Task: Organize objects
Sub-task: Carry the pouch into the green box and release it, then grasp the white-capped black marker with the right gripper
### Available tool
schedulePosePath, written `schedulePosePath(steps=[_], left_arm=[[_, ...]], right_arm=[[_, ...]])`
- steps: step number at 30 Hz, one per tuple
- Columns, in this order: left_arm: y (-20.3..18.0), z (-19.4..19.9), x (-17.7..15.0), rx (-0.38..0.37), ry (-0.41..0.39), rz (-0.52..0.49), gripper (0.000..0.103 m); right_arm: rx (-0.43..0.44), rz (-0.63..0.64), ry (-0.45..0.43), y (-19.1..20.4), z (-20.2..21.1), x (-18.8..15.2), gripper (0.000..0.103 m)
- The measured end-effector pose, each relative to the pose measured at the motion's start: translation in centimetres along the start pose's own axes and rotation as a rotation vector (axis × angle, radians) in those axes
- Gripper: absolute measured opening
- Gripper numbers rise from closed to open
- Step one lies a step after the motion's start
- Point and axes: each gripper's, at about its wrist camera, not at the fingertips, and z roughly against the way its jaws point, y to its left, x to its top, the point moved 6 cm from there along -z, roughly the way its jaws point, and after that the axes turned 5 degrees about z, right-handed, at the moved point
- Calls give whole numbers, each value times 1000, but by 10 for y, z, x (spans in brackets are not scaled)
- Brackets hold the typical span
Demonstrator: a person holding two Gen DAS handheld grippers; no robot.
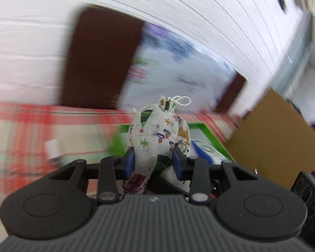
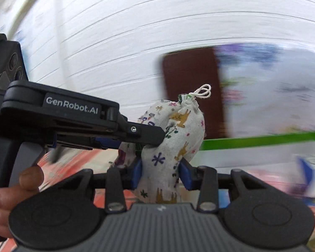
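A small white cloth pouch (image 1: 159,134) printed with coloured stars and animals, its neck tied with white string, is held off the surface. My left gripper (image 1: 154,161) is shut on its lower part, blue pads (image 1: 129,164) pressing in from both sides. In the right wrist view the same pouch (image 2: 178,130) stands upright between my right gripper's (image 2: 160,174) pads (image 2: 185,174), which squeeze its base. The left gripper (image 2: 153,140) reaches in from the left and pinches the pouch's left side. A person's hand (image 2: 14,189) holds that gripper's handle.
A green-rimmed tray (image 1: 210,134) (image 2: 262,139) lies just beyond the pouch on a red checked cloth (image 1: 21,126). A brown cardboard box (image 1: 273,142) stands to the right. Behind are a dark brown panel (image 1: 98,63), a blurred printed sheet and a white wall. The background is motion-blurred.
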Motion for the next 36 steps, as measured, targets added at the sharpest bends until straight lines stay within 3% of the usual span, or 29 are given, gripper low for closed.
schedulePosePath(steps=[4,6,7,10,14,28,36], left_arm=[[-43,-67,-3,19,88,-108,47],[-49,-90,-5,93,94,-140,49],[-50,-94,-4,109,86,-140,49],[-51,-89,-5,107,78,-119,49],[-51,-67,-8,161,44,-146,50],[-15,13,-52,407,12,-156,58],[44,59,-73,555,-15,-112,60]], right_arm=[[-130,-126,18,-69,-2,-11,49],[-245,-146,16,-96,-1,-14,83],[-303,-152,-13,-108,5,-14,85],[-319,-174,-56,-126,18,-14,84],[-308,-186,-92,-130,30,-16,84],[-196,-66,-34,-55,56,-31,83],[-126,36,-51,-3,68,-20,83]])
